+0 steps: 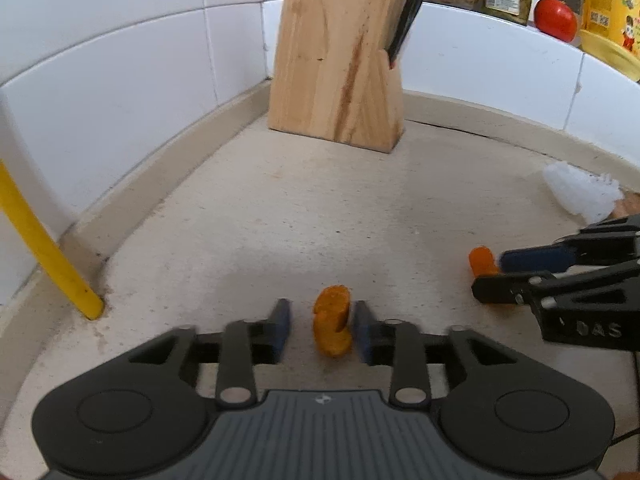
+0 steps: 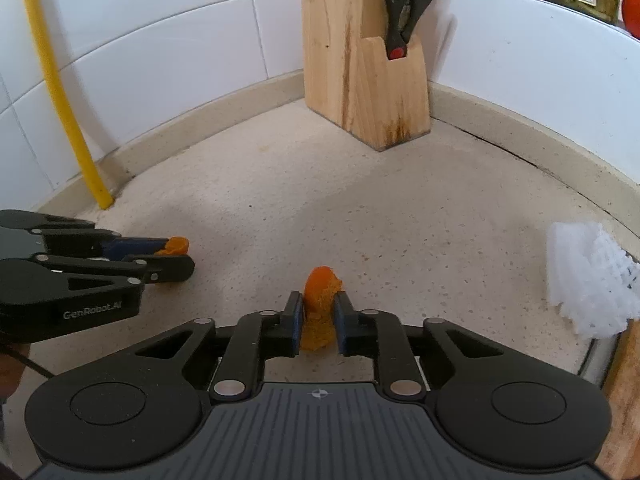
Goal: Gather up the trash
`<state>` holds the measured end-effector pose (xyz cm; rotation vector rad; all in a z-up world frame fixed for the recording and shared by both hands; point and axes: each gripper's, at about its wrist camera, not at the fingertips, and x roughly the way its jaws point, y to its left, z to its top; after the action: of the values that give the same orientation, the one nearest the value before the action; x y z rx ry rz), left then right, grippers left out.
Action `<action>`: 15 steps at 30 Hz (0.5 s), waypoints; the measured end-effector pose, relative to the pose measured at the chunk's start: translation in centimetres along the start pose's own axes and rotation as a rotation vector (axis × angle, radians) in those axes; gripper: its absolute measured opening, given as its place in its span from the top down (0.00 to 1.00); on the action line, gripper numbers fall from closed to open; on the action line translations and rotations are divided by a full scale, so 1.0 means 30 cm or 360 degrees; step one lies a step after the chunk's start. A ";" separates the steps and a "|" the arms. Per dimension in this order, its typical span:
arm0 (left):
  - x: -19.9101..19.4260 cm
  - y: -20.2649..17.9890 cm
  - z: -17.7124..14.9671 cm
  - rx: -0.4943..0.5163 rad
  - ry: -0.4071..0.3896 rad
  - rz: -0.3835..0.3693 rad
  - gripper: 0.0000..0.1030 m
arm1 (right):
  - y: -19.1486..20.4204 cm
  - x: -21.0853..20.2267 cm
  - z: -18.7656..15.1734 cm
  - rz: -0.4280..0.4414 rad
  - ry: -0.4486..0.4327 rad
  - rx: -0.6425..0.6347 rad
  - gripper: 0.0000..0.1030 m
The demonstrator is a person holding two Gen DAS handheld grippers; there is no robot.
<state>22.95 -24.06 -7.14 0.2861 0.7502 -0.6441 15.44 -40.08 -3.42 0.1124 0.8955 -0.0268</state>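
Two pieces of orange peel lie on the speckled beige counter (image 1: 280, 208). One peel piece (image 1: 332, 326) stands between the fingers of my left gripper (image 1: 322, 320), which is open: the left pad (image 1: 282, 326) is clear of it and the right pad (image 1: 362, 328) sits right beside it. The right wrist view shows this gripper (image 2: 176, 258) at the left, its peel (image 2: 176, 245) at the tips. The other peel piece (image 2: 320, 308) stands between the pads of my right gripper (image 2: 319, 312), which is narrowly open around it. This gripper (image 1: 486, 276) shows at the right in the left wrist view.
A wooden knife block (image 1: 336, 60) with black scissors (image 2: 408, 4) stands in the tiled corner. A yellow pipe (image 1: 48, 260) rises at the left. A white foam net (image 2: 588, 280) and a wooden board edge (image 2: 624, 400) lie at the right. Jars and a tomato (image 1: 556, 18) sit on the ledge.
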 end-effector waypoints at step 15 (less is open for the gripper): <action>-0.011 -0.041 -0.011 -0.0089 -0.0019 0.0094 0.88 | 0.037 -0.002 -0.016 -0.0006 -0.0026 -0.0129 0.76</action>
<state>21.80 -24.72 -7.17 0.2518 0.7447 -0.5675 15.09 -38.93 -3.57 0.0348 0.8793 0.0049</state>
